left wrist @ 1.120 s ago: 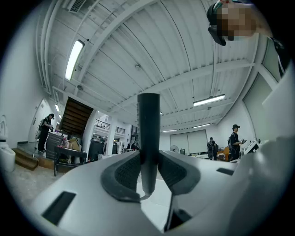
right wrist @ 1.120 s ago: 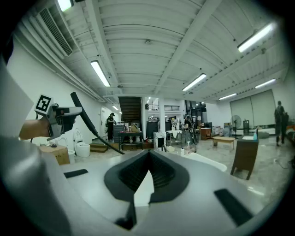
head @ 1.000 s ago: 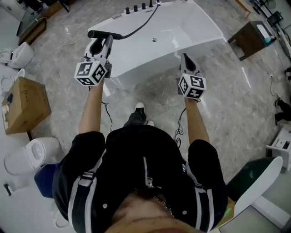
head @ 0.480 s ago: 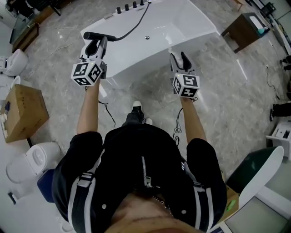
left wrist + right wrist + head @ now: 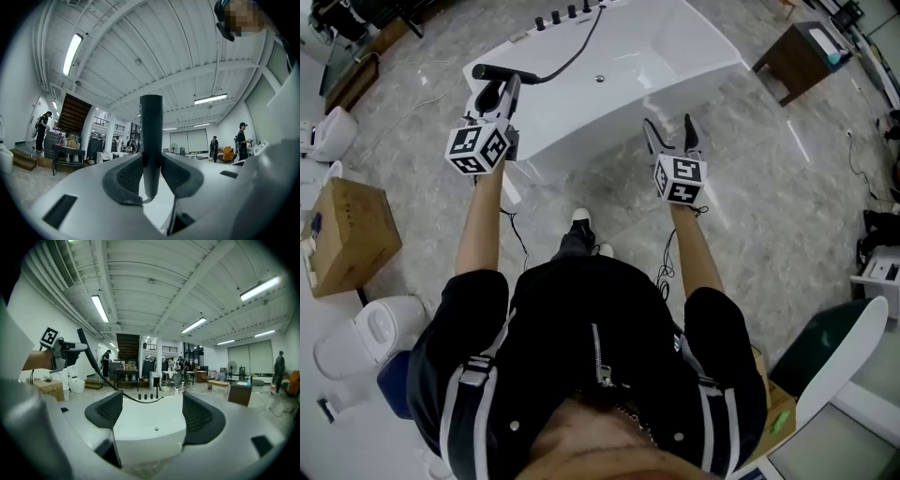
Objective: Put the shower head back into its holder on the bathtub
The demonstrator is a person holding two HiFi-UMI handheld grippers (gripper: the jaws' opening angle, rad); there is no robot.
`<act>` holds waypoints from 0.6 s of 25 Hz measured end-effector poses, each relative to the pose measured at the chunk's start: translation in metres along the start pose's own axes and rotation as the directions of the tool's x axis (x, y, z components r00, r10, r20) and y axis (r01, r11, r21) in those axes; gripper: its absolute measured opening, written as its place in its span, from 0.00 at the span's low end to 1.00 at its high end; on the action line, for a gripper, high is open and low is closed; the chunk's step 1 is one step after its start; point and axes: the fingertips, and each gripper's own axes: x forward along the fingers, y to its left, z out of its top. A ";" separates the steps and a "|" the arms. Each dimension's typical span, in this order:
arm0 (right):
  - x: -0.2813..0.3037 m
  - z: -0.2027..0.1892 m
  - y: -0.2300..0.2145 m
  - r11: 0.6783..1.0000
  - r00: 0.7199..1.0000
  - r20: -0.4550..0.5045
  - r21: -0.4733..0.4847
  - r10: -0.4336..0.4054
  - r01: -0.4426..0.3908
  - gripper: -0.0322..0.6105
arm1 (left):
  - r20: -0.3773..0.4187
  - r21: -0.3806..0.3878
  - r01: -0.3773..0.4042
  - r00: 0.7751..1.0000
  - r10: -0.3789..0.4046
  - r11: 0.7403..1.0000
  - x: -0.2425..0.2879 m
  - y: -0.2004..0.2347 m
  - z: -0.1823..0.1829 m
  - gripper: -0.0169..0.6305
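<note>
Upper left of the head view, we've got the left gripper (image 5: 501, 91) w/ its fingers (image 5: 125, 174) clamped tight on the handle of the shower head (image 5: 504, 72). The head lies crosswise above the gripper, over the left corner of the bathtub (image 5: 581, 117) as pictured, so it's not in its holder yet. Its hose (image 5: 578, 49) runs up-frame to the row of black fittings (image 5: 572, 14) on the tub's far rim at the top edge; which one's the holder we can't tell.

Centre-right of frame, the right gripper (image 5: 668, 133) hangs by the tub's near edge. Its fingers (image 5: 202, 419) have just been opening and are spread wide, w/ nothing btwn them.

Step in hand, as we read it: carry phase, head gripped, approach to the holder not yet made. Next move prob. calls for taking the head across to the far rim and lining the handle up w/ the holder. We'd mind the hose slack so it doesn't snag; the right gripper looks free to steady it.
</note>
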 end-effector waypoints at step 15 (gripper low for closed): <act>0.001 -0.025 -0.040 1.000 0.999 -0.032 0.003 0.007 -0.007 0.67 | 0.014 -0.011 0.012 1.000 -0.012 1.000 0.044 -0.014 0.005 0.23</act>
